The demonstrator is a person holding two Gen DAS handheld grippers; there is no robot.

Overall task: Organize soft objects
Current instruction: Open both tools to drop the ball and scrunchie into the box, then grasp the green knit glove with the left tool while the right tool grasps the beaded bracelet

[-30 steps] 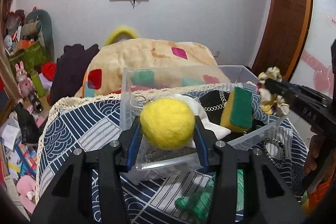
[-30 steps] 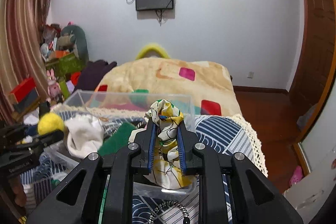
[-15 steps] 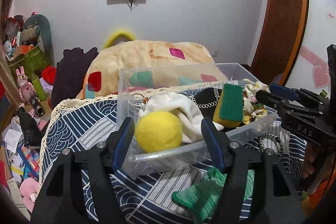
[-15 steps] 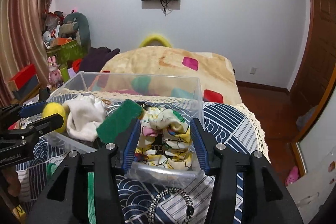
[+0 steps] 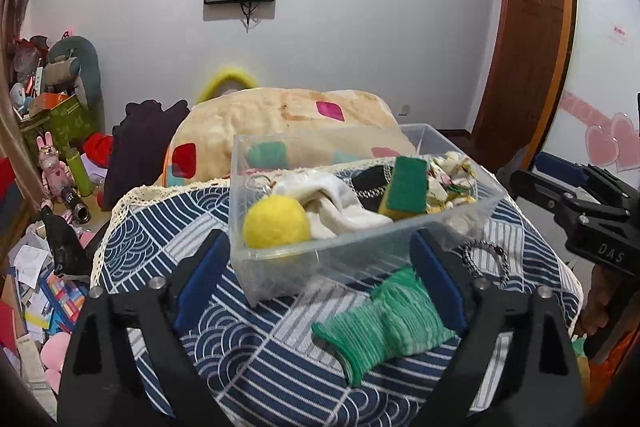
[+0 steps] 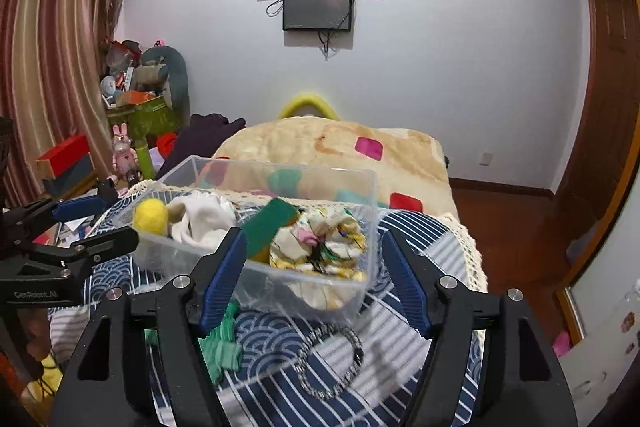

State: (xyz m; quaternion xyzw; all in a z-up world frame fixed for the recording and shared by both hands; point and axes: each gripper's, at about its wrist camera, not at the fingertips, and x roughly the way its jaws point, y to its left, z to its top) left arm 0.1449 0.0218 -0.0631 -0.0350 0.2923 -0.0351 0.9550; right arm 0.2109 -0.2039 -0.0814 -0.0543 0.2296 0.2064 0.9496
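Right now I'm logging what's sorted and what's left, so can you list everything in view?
Clear plastic bin: one, transparent, on the patterned cloth.
Felt ball: one, yellow, in the bin's left end.
Cloth: one, white, in the bin beside the ball.
Sponge: one, green and yellow, propped up in the bin.
Floral scrunchie: one, yellow-white, in the bin's right end.
Knit piece: one, green, on the cloth in front of the bin.
Beaded bracelet: one, black-white, on the cloth.
Tablecloth: one, navy and white.
Blanket: one, beige, behind.
Left gripper: open.
Right gripper: open.
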